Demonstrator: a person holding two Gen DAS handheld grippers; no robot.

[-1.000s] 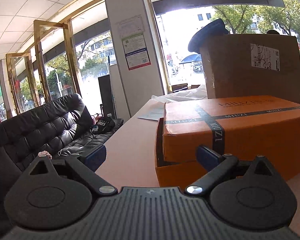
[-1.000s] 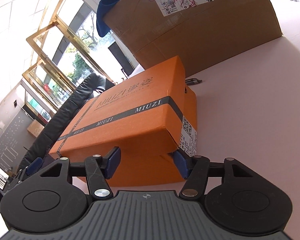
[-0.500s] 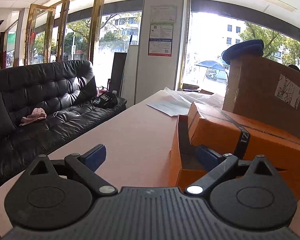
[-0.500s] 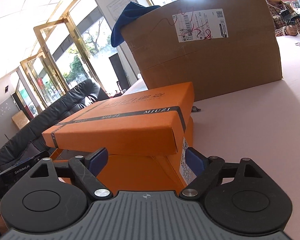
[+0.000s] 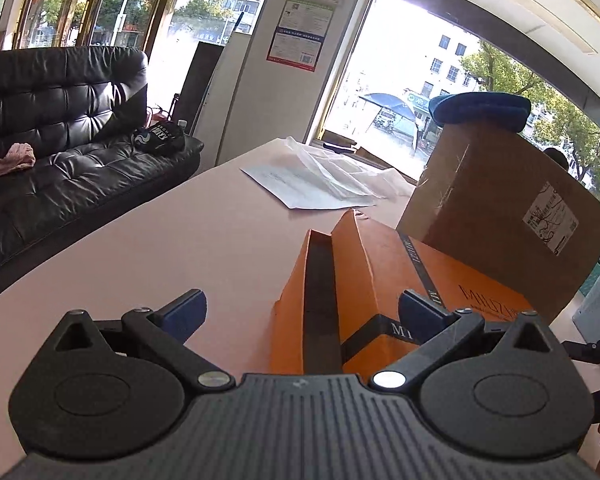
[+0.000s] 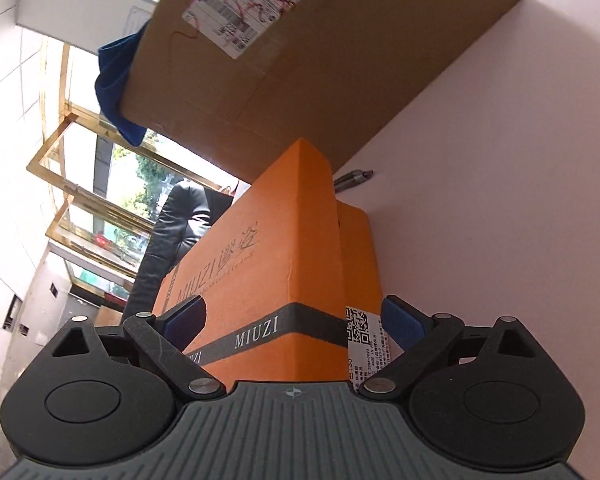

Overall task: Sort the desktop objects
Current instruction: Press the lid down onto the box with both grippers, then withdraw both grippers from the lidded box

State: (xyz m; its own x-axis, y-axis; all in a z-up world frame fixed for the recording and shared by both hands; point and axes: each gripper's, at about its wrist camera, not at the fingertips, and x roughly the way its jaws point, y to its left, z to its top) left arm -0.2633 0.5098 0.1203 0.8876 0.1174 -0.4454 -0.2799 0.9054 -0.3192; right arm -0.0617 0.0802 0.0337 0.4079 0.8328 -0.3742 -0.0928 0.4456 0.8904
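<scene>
Orange shoe box (image 5: 384, 280) on the pink table (image 5: 204, 240), lid (image 6: 260, 264) sitting askew over the base (image 5: 296, 320) so a dark gap shows along one side; that gap appears only in the left wrist view. Left gripper (image 5: 302, 314) spread wide at the box's near end, holding nothing. Right gripper (image 6: 294, 320) likewise wide, fingers either side of the lid's corner, not pinching. Right view alone shows the QR label (image 6: 364, 328) and a small metal pen-like item (image 6: 352, 178) beside the box. Brown carton (image 6: 308, 52) just behind, blue cloth (image 5: 480, 106) on top. Left view alone: papers (image 5: 312, 180) farther along the table, black sofa (image 5: 60, 132).
</scene>
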